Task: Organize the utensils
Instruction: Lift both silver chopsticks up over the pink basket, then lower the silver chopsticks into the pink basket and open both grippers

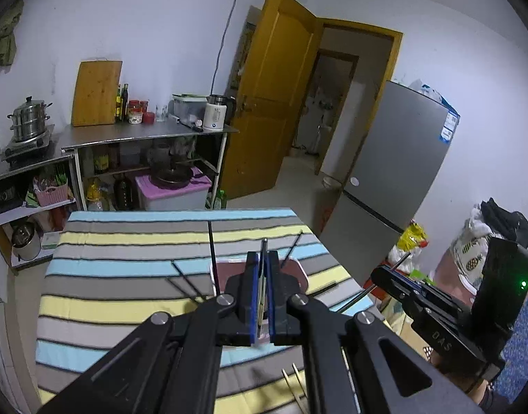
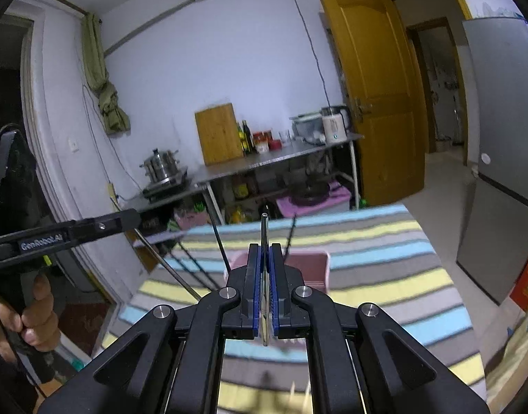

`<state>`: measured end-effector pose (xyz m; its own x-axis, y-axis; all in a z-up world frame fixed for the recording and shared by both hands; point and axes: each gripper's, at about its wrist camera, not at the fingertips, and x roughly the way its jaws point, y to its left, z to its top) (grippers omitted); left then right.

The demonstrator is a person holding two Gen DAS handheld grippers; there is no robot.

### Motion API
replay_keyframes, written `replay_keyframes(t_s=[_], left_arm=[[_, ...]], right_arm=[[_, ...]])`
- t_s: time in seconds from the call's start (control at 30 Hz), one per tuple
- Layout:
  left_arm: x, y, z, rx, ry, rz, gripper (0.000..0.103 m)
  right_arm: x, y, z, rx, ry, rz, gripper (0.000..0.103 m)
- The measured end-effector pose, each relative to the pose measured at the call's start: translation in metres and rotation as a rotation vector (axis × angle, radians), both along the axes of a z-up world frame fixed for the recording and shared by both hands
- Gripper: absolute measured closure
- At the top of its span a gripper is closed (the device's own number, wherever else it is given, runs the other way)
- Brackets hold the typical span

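Observation:
My left gripper (image 1: 262,258) is shut on a thin chopstick (image 1: 263,246) and holds it above a pink utensil tray (image 1: 300,270) on the striped tablecloth (image 1: 125,276). Dark chopsticks (image 1: 212,252) stick up out of the tray. My right gripper (image 2: 265,252) is shut on a metal chopstick (image 2: 264,227), above the same pink tray (image 2: 315,269). The right gripper also shows at the right of the left wrist view (image 1: 381,274), with a thin stick in it. The left gripper shows at the left of the right wrist view (image 2: 132,219). Wooden chopsticks (image 1: 293,383) lie on the cloth near me.
A steel counter (image 1: 143,134) with a cutting board (image 1: 96,93), bottles, a kettle (image 1: 215,114) and a steamer pot (image 1: 29,119) stands behind the table. A yellow door (image 1: 270,96) stands open. A grey fridge (image 1: 395,165) is at the right. Bags lie on the floor (image 1: 412,241).

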<state>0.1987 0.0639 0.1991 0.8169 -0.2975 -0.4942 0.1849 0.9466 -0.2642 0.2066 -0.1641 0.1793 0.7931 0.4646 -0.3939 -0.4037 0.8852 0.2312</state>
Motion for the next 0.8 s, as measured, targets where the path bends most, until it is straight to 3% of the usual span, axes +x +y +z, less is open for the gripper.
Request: replay_keyframes(t_s=[0.2, 0.8], left_arm=[[0.027, 0.001, -0.01, -0.002, 0.006, 0.013, 0.098], [0.067, -0.002, -0.08, -0.037, 0.125, -0.002, 0.098]], right_arm=[[0.026, 0.015, 0.0, 0.004, -0.02, -0.007, 0.099], [0.071, 0.039, -0.063, -0.032, 0.048, -0.013, 0.099]])
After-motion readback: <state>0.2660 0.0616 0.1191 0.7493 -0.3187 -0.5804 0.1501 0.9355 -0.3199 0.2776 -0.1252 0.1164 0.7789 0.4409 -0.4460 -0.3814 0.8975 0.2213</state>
